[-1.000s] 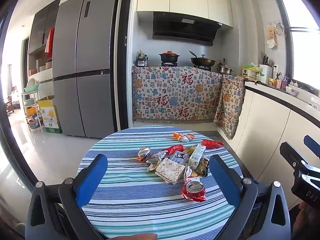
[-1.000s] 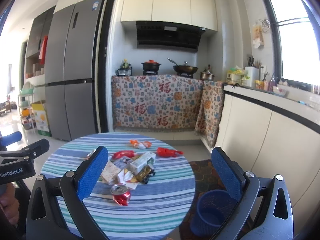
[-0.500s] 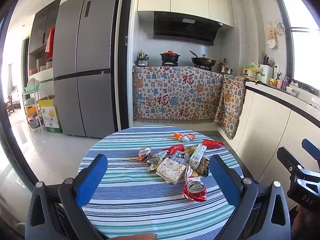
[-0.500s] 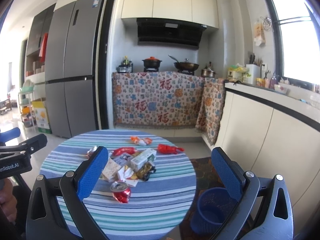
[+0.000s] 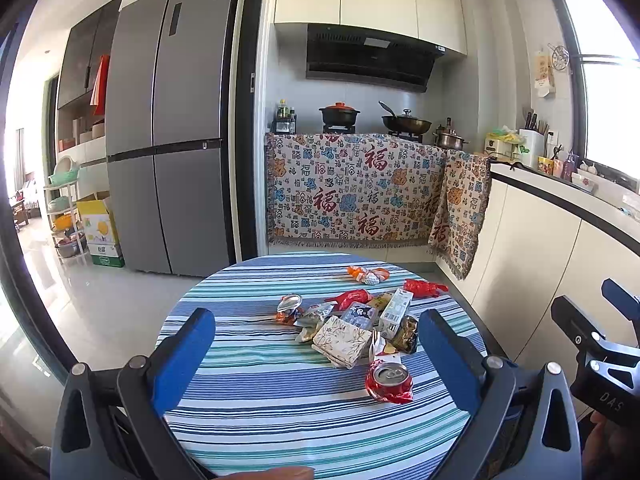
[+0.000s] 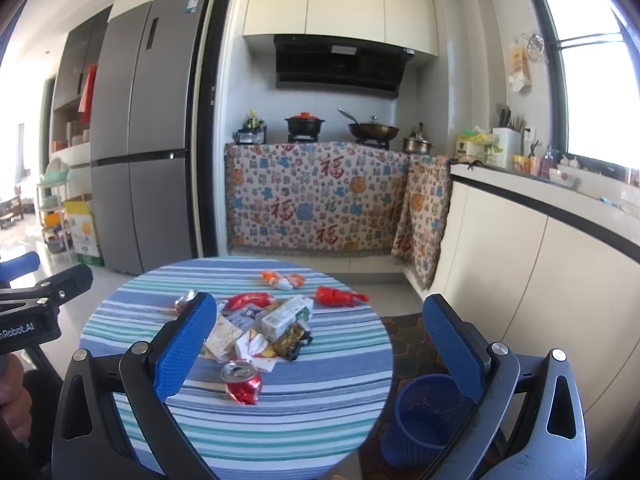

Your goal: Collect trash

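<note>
A: Item one, the trash. Where is it being kept?

B: It is being displayed in a loose heap (image 5: pixel 356 328) on the round table (image 5: pixel 256 396), toward the table's right half in the left wrist view. A crushed red can (image 5: pixel 389 379) is being shown nearest the cameras, just apart from the heap. A patterned paper packet (image 5: pixel 341 340), a white carton (image 5: pixel 395 312) and a dark gold wrapper (image 5: pixel 406 334) are being listed as touching one another. A flattened can (image 5: pixel 289 307) is lying at the heap's left edge. Red wrappers (image 5: pixel 424 287) and an orange-and-white wrapper (image 5: pixel 368 274) are being noted farther back, apart from the heap.

A: And the claws?

B: The left gripper (image 5: pixel 316 356) is being held spread wide, nothing between its blue pads (image 5: pixel 182 356), short of the table's near edge. The right gripper (image 6: pixel 320 344) is likewise being held spread and empty.

A: Surroundings?

B: A blue bin (image 6: pixel 424 420) is being recorded on the floor just beside the table, to its right. A striped cloth is covering the table. A grey fridge (image 5: pixel 168 152) and a cloth-draped counter (image 5: pixel 352 192) are being noted well behind.
</note>
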A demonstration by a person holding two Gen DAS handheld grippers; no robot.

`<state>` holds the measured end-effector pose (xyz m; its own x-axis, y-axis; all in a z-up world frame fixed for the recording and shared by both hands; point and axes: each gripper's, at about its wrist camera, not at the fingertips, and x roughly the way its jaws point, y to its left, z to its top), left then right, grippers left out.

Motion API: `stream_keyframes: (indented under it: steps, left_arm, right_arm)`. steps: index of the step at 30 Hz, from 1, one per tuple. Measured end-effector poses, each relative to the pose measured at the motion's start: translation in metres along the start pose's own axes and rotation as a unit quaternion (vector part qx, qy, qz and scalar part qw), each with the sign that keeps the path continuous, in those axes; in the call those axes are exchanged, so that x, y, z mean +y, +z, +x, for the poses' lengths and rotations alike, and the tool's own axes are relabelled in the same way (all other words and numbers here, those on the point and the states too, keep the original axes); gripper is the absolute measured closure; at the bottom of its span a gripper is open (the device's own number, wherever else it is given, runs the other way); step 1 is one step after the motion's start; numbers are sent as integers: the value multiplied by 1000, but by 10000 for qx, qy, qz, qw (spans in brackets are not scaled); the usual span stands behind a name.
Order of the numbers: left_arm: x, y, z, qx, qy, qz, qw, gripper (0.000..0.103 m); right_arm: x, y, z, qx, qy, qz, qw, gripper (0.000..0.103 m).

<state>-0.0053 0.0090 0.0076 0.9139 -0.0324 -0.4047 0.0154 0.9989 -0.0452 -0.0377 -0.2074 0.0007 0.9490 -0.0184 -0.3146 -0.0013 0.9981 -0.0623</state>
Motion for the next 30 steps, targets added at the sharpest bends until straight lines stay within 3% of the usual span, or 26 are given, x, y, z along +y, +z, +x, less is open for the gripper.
stream_keyframes:
  steps: [14,23,30]
  left_arm:
    - [16,-3,12,105,199,-94,9997,0]
    - [36,-25,50,579,372,-176,9975,0]
    - [43,-59,96,1237,345,-137,9916,0]
  right_arm:
    - [1,-15,16,58,46,-93,9999,0]
    - [9,-91,93,1248,504,-275,9905,0]
    - [25,-141,136,2132,1350,-89,9676,0]
